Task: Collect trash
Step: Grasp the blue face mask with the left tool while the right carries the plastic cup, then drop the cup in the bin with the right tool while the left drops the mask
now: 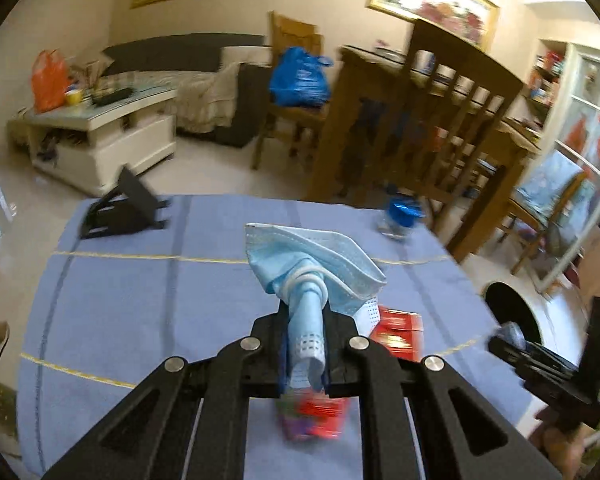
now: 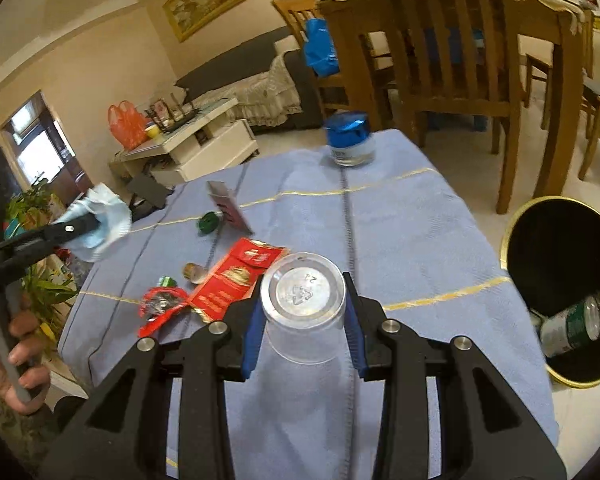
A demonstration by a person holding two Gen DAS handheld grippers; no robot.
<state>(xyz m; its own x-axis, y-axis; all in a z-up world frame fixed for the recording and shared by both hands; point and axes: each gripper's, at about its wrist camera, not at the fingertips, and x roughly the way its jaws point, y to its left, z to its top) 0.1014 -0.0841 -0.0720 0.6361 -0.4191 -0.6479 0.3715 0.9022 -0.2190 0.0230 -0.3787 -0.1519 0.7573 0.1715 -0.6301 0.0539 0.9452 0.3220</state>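
Note:
My left gripper (image 1: 305, 320) is shut on a crumpled blue face mask (image 1: 312, 264) and holds it above the blue tablecloth (image 1: 140, 300); it also shows at the left of the right wrist view (image 2: 96, 222). My right gripper (image 2: 304, 300) is shut on a clear plastic cup (image 2: 304, 312), its base facing the camera. A black trash bin (image 2: 560, 288) with a gold rim stands on the floor at the table's right, with a plastic bottle (image 2: 576, 324) inside. Red wrappers (image 2: 232, 280), a crumpled red packet (image 2: 160, 308) and small bits lie on the cloth.
A blue-lidded jar (image 2: 350, 138) stands at the table's far edge. A black stand (image 1: 124, 208) sits at the far left corner. A green cap (image 2: 208, 222) and a small card (image 2: 230, 206) lie mid-table. Wooden chairs (image 2: 440, 60) stand beyond the table.

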